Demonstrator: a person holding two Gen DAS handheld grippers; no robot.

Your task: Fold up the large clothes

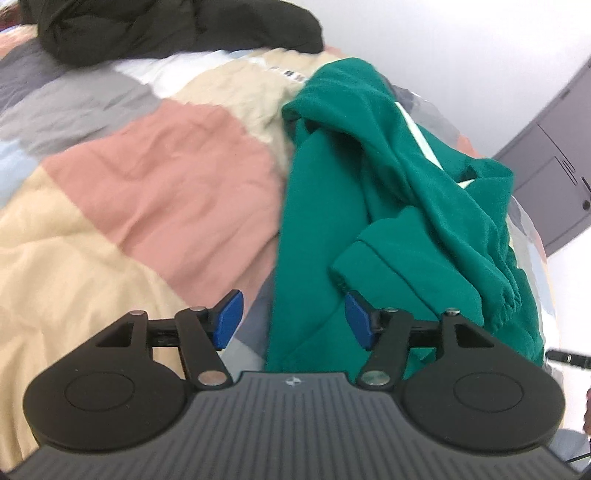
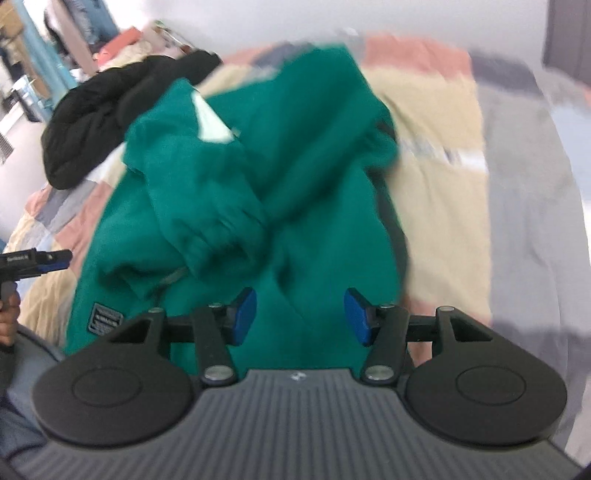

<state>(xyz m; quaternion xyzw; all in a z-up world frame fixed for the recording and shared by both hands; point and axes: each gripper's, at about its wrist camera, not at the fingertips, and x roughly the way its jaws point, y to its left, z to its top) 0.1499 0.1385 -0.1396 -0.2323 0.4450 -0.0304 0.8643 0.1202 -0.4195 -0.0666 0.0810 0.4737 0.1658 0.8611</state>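
**Green sweatshirt half-gathered, both grippers free above it**

The green sweatshirt [image 1: 388, 206] lies in a rumpled heap on the patchwork quilt [image 1: 155, 177], toward the bed's edge nearest the person, its sleeves crossed loosely over the body and one ribbed cuff [image 2: 218, 243] resting on top. A small woven label [image 2: 106, 318] shows near the hem. A black garment [image 1: 166, 29] is bunched at the far end of the quilt, well apart from the work.

The left gripper [image 1: 293, 319] hovers just above the sweatshirt's near edge, jaws spread wide and holding nothing; one blue pad [image 1: 356, 319] sits close to a folded cuff, though whether it touches is unclear. The right gripper [image 2: 300, 316] hangs over the garment's middle, jaws likewise apart and empty. The right view is blurred.

By the look of it, folding is at an early stage: sleeves roughly brought in, body unsquared. The next move likely calls for each gripper to pinch a hem corner and draw the cloth flat before doubling it over.
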